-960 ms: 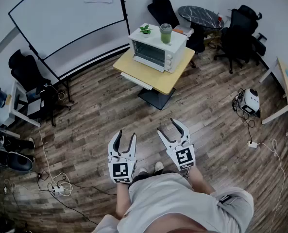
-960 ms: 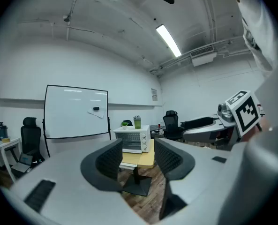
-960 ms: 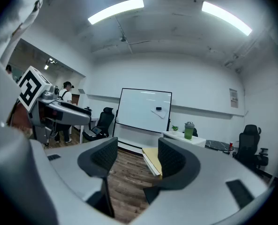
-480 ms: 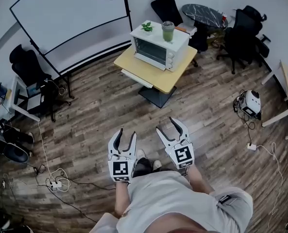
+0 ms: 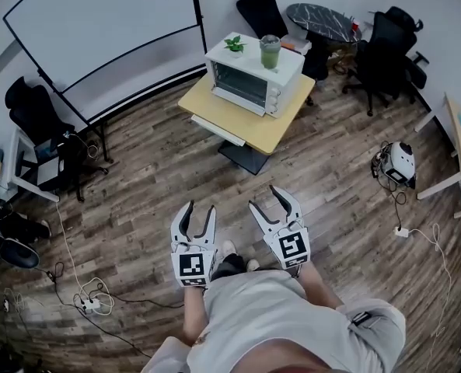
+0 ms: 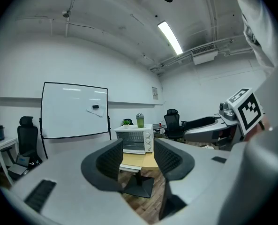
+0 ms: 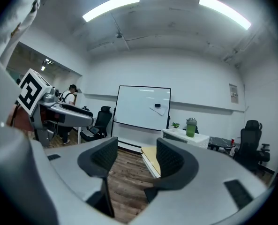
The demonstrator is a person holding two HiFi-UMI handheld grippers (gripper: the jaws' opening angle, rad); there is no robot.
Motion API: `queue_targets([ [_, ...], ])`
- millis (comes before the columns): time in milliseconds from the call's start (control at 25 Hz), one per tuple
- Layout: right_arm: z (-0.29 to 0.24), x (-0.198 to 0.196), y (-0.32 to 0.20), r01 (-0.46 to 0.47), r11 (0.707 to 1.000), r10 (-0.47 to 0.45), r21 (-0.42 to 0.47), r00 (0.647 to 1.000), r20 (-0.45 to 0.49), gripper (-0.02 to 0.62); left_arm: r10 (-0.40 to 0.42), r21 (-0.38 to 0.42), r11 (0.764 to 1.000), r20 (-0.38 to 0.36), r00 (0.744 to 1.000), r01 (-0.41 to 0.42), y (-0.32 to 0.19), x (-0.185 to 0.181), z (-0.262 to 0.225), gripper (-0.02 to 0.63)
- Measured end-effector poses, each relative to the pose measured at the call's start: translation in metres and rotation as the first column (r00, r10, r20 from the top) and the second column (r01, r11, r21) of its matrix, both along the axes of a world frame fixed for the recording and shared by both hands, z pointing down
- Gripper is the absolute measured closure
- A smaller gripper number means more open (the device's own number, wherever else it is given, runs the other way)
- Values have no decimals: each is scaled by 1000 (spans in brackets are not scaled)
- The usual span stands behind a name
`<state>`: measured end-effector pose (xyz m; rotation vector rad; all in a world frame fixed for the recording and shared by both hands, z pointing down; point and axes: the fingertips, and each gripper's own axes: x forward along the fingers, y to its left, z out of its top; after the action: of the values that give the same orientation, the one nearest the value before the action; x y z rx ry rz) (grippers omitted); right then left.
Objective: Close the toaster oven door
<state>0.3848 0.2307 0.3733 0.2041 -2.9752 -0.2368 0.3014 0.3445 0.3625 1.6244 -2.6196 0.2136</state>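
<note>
A white toaster oven [image 5: 253, 74] stands on a yellow table [image 5: 246, 119] across the room, its glass front facing me. From this distance the front looks upright. In the left gripper view the toaster oven [image 6: 134, 142] shows between the jaws, far off. My left gripper [image 5: 198, 214] and right gripper [image 5: 269, 202] hang side by side above the wooden floor, close to my body and well short of the table. Both are open and hold nothing. The right gripper view looks past the table's left side toward the whiteboard [image 7: 143, 108].
A green cup [image 5: 270, 51] and a small plant [image 5: 233, 45] sit on the oven. A whiteboard [image 5: 98, 37] stands at the left, with office chairs [image 5: 385, 45] and a dark round table [image 5: 323, 23] behind. Cables [image 5: 90, 301] and a white device [image 5: 399, 162] lie on the floor.
A foot has stepped forward beneath the grippers and the view has shifted a little. Both grippers keep their place in front of my body.
</note>
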Motion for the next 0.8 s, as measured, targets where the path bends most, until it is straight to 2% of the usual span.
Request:
queue_targets([
  [320,6,-48,-13,-19,1000,19,0,1000,-17,336,7,2,1000,1,1000,-7,-13,-53,1,407],
  [800,8,-108,-17,-68,998,68,3,997,-23,337,66,3,998,11,998,-66,-19,-118,1,407],
])
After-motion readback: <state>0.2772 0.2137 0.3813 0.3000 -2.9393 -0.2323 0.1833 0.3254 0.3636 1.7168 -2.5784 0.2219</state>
